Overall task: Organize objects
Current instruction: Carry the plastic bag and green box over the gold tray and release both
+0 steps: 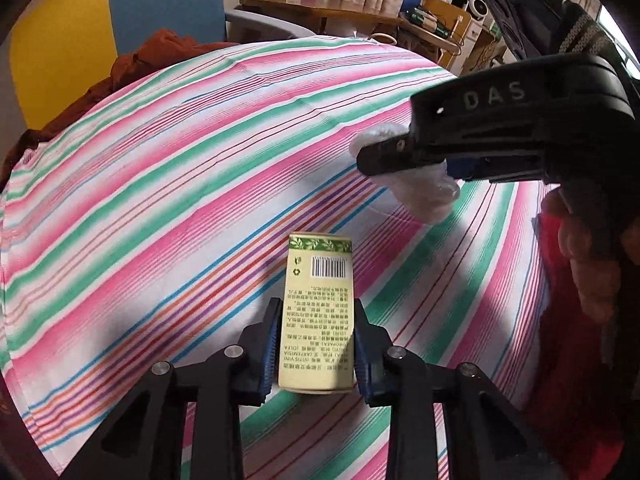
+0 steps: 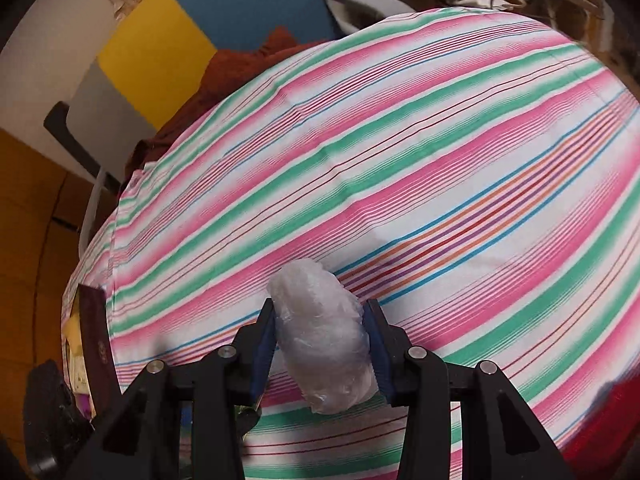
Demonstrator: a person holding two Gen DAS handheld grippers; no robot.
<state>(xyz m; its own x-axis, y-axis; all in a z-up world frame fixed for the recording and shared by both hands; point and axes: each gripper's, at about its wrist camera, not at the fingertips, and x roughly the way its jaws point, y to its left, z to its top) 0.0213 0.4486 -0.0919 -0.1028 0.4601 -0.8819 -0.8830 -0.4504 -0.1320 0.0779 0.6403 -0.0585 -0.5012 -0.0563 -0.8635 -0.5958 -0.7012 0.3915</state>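
Left claw [image 1: 316, 344]: squeezes a small yellow-green cardboard box with a barcode [image 1: 318, 312], held up over the cloth.
Right claw [image 2: 320, 340]: squeezes a crinkly clear plastic bundle [image 2: 324, 332], also held up in the air.
Under both: a striped pink, green and white tablecloth [image 1: 180, 184].
Far edge: a crumpled rust-brown cloth [image 1: 160, 48].

Pink/green/white striped cloth [image 1: 192, 168]
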